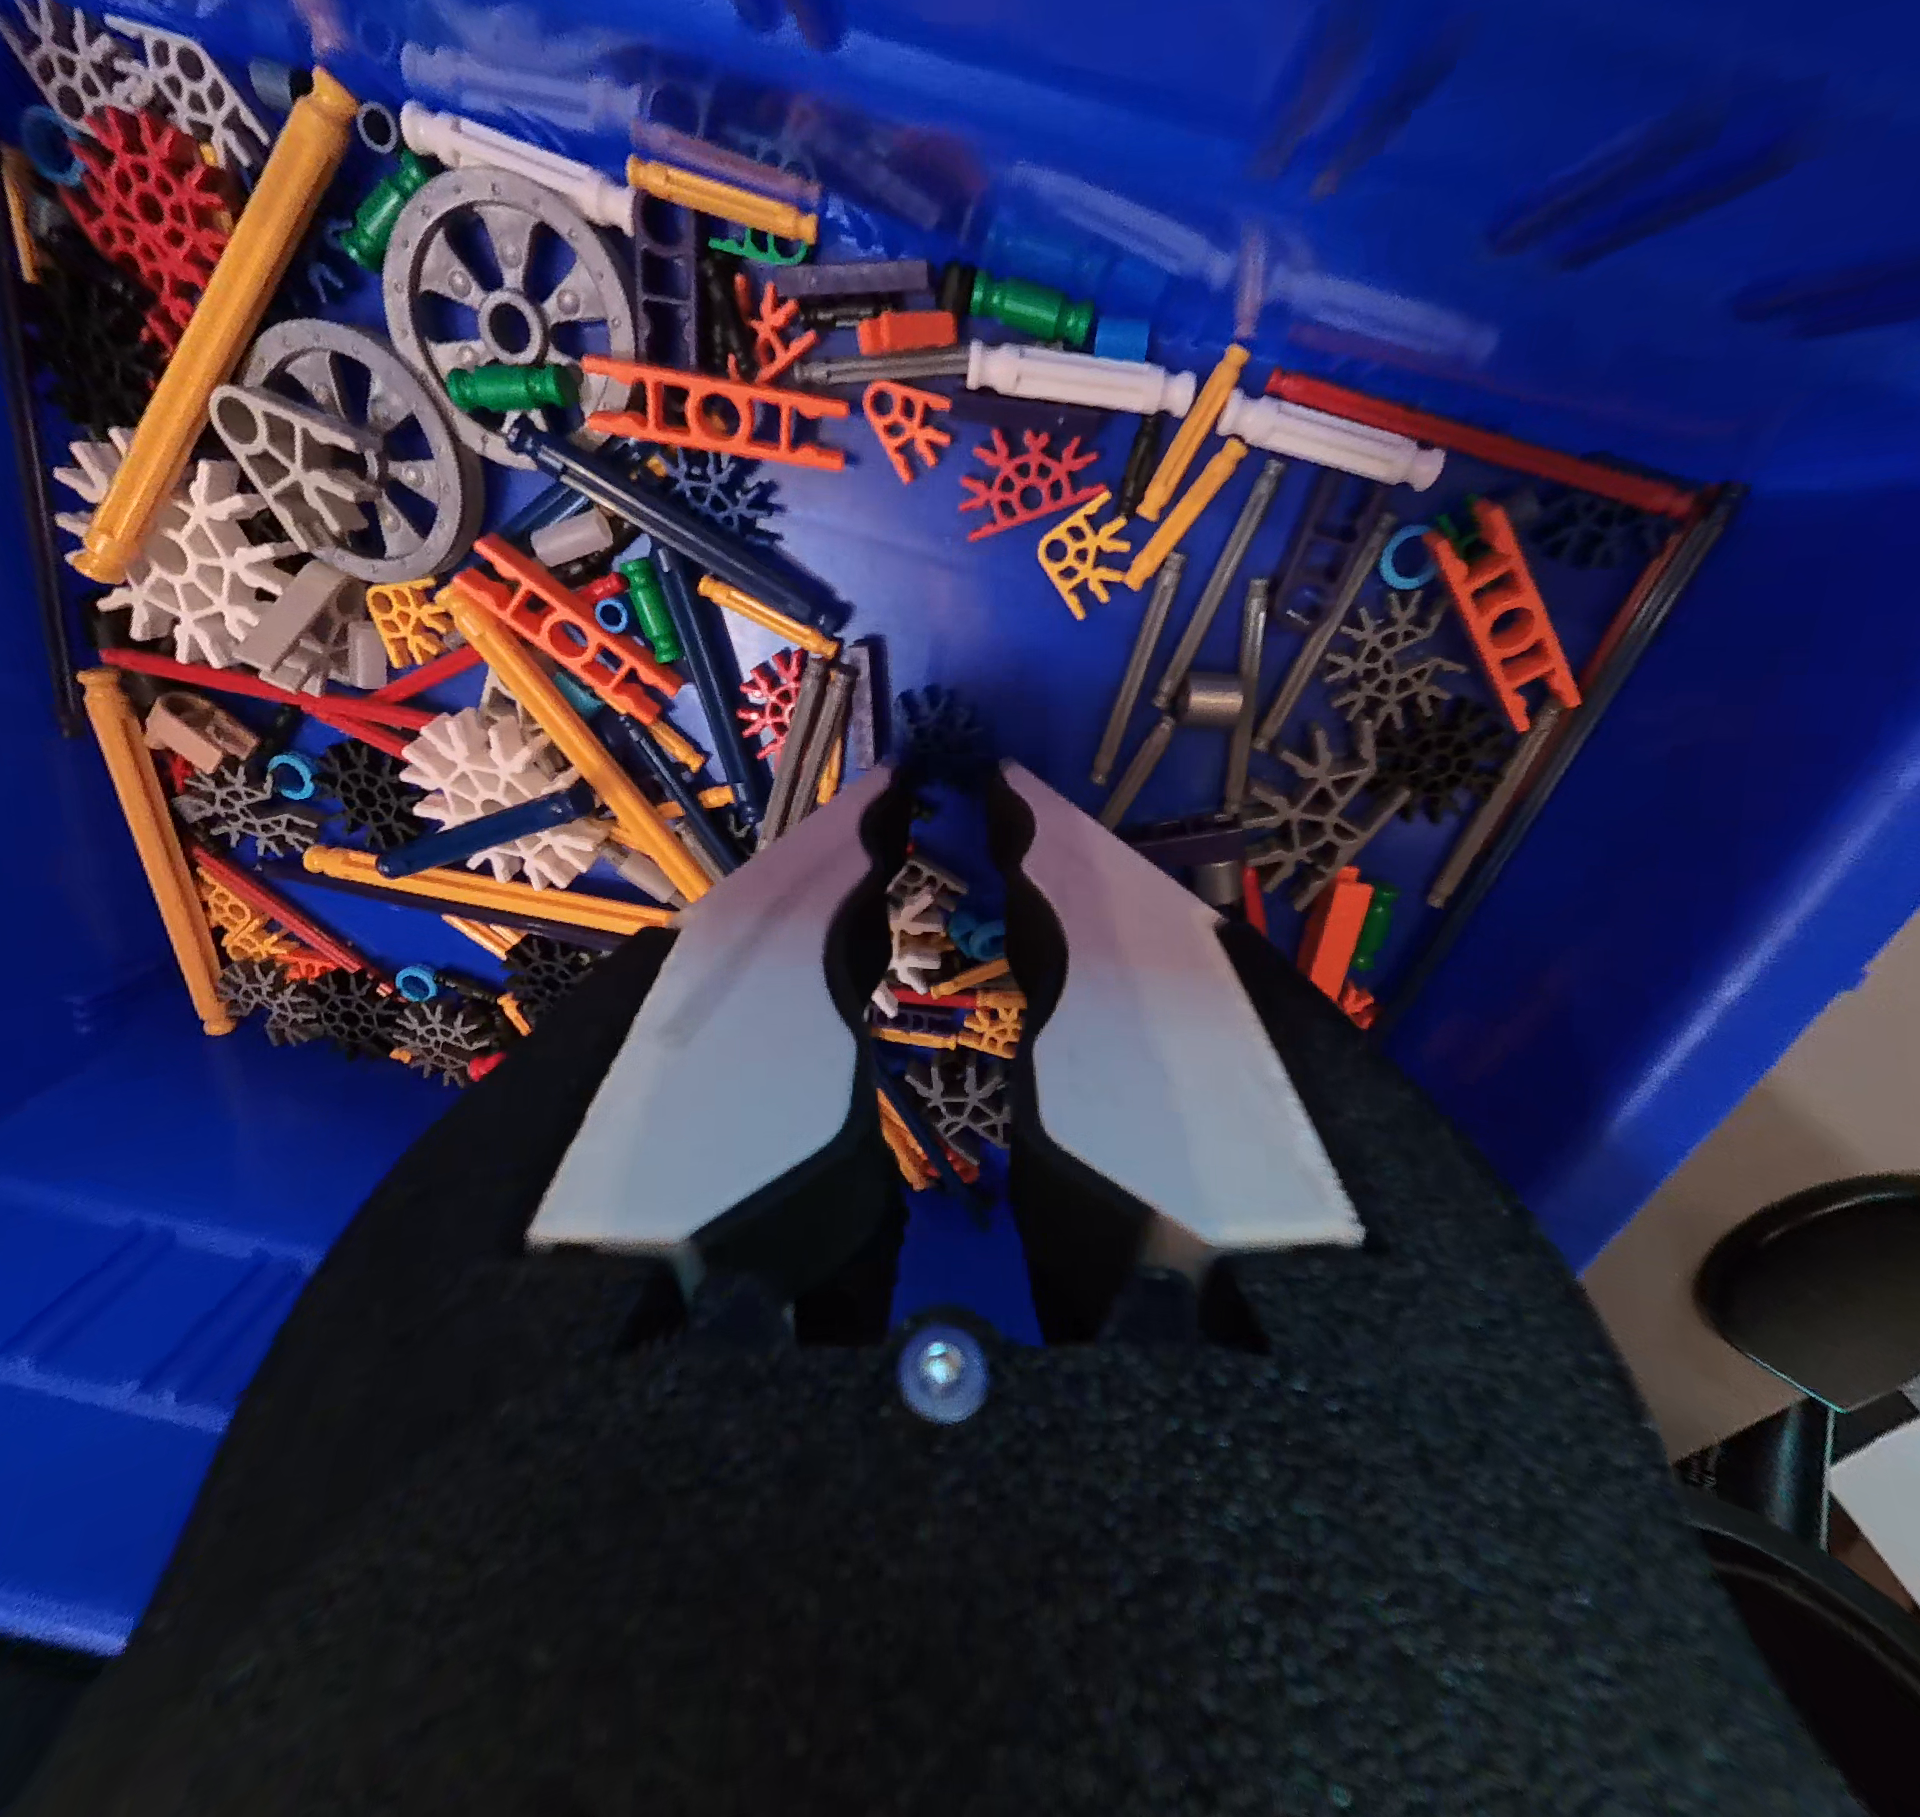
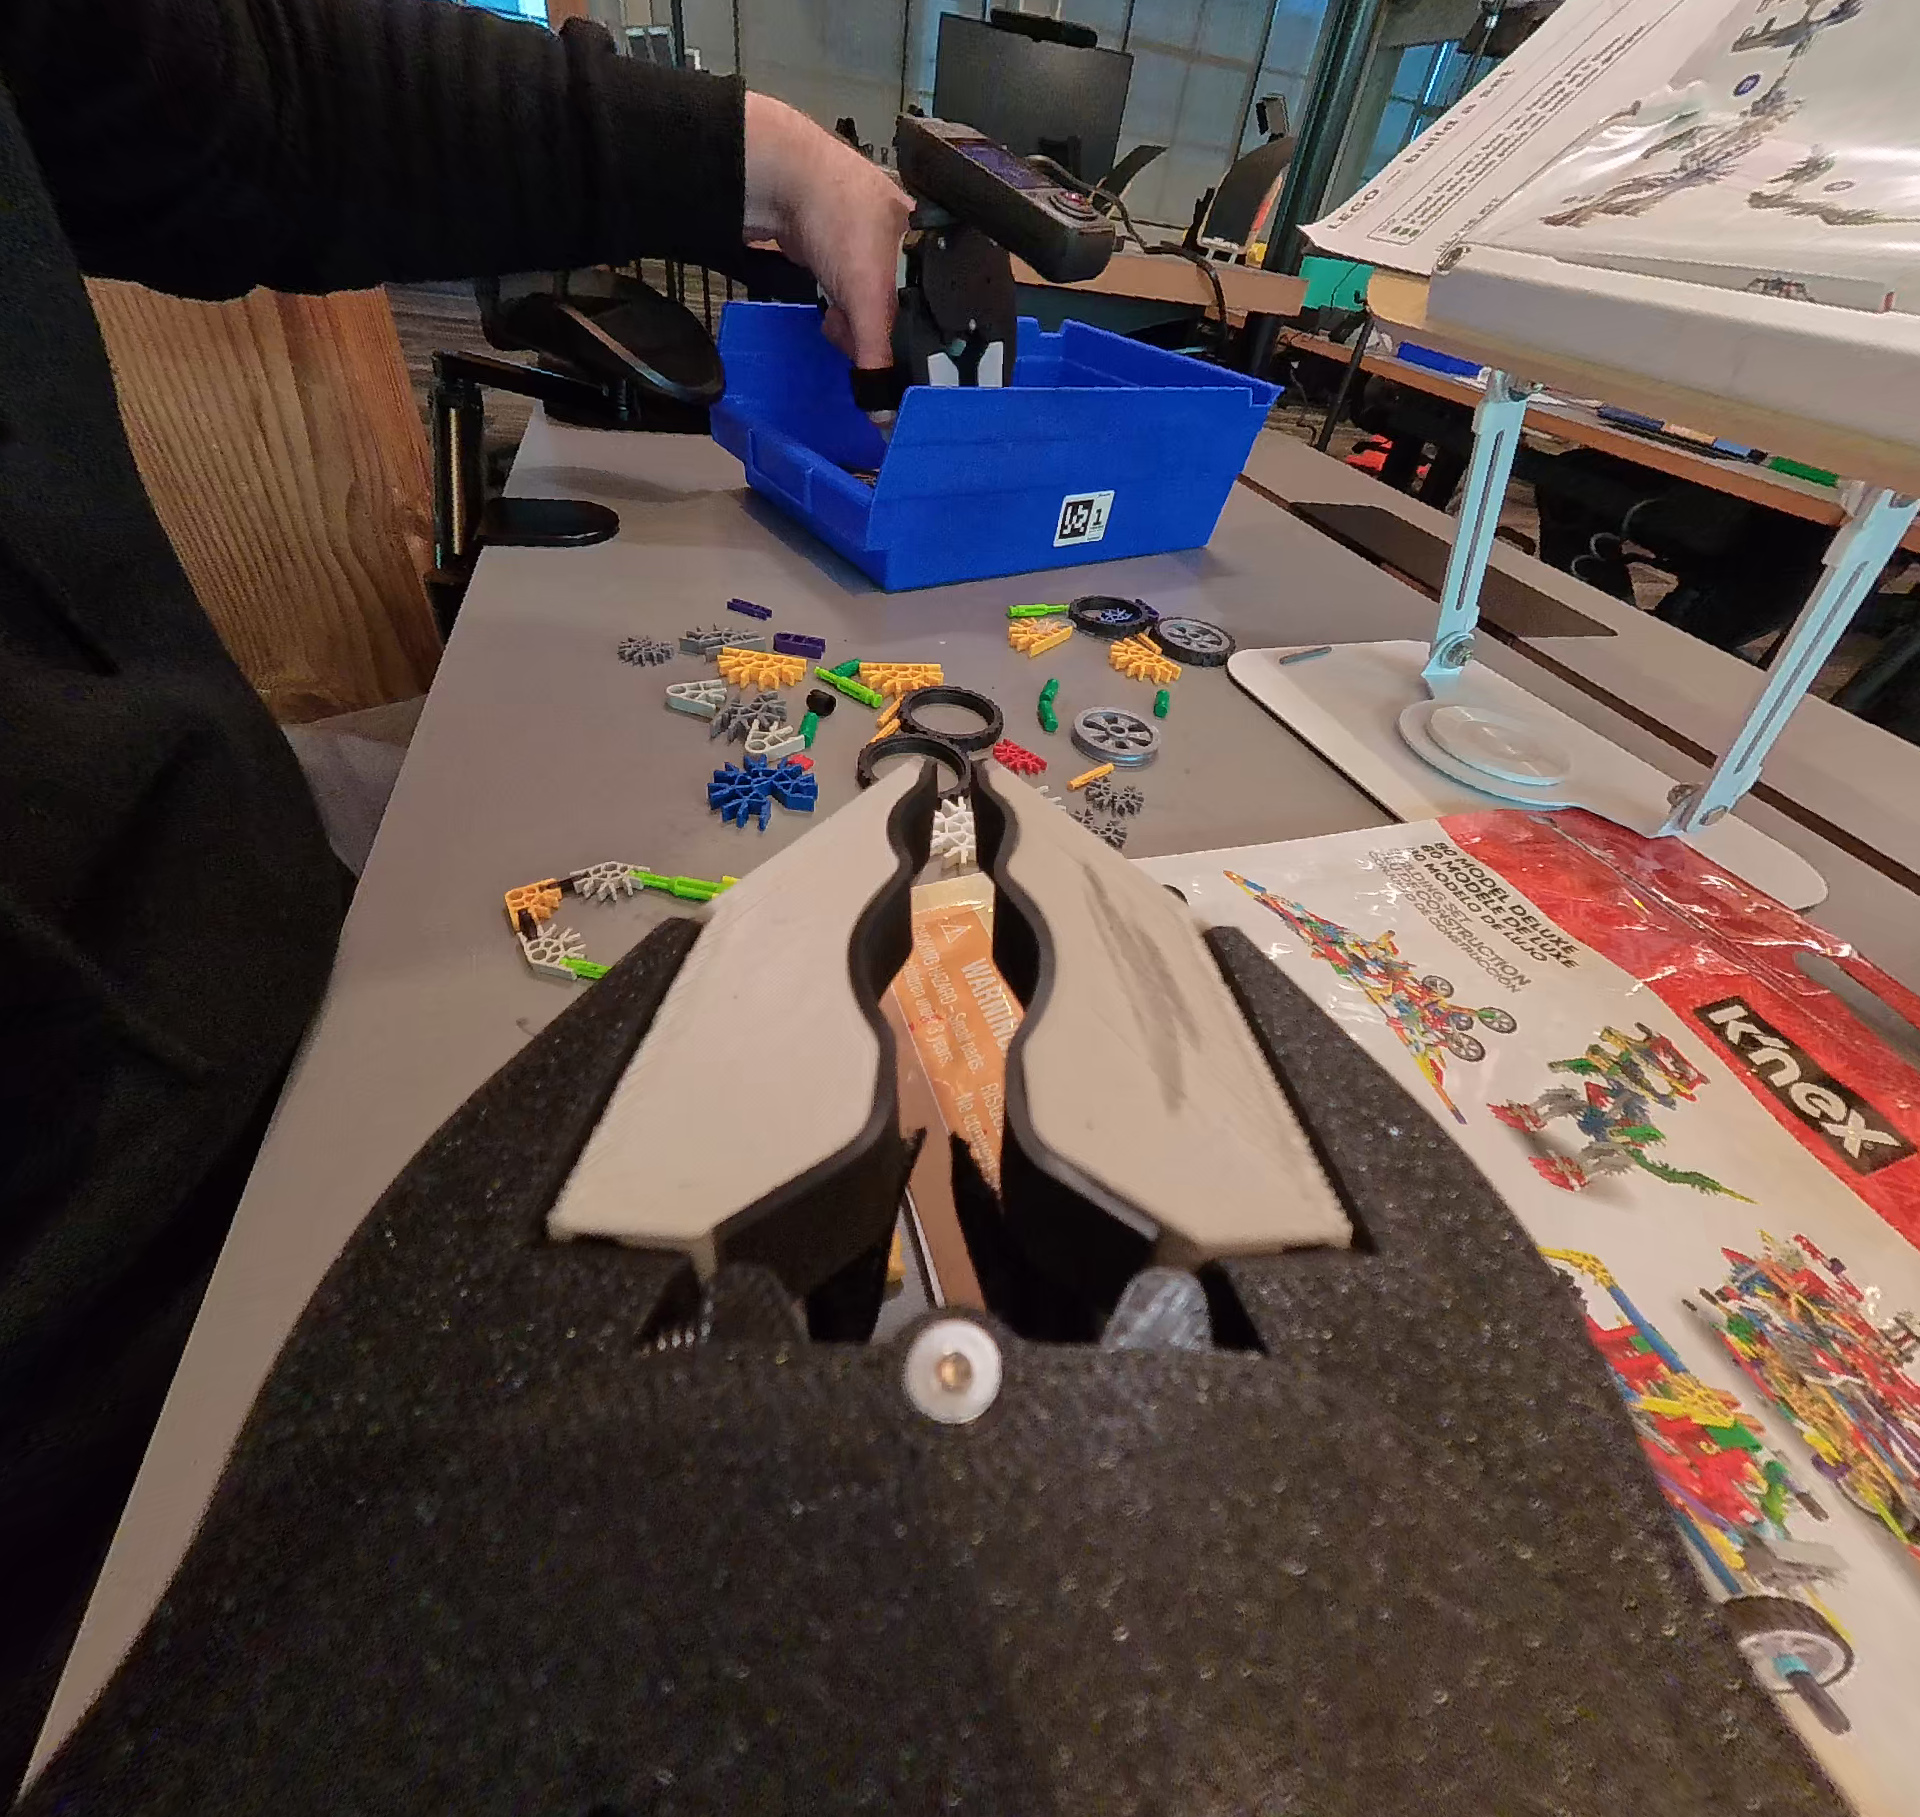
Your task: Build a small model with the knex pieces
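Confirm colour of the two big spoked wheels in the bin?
Grey, both spoked wheels, lying among the parts in the blue bin. Clearest in the left wrist view.

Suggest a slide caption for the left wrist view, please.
Left tongs hover over mixed construction-toy pieces inside a blue bin.

Counted in bin (image 1: 1455, 157): two grey spoked wheels (image 1: 509, 313), four orange ladder pieces (image 1: 717, 411), three white rods (image 1: 1081, 380). Small connectors, blurred and overlapping, possibly several dozen.
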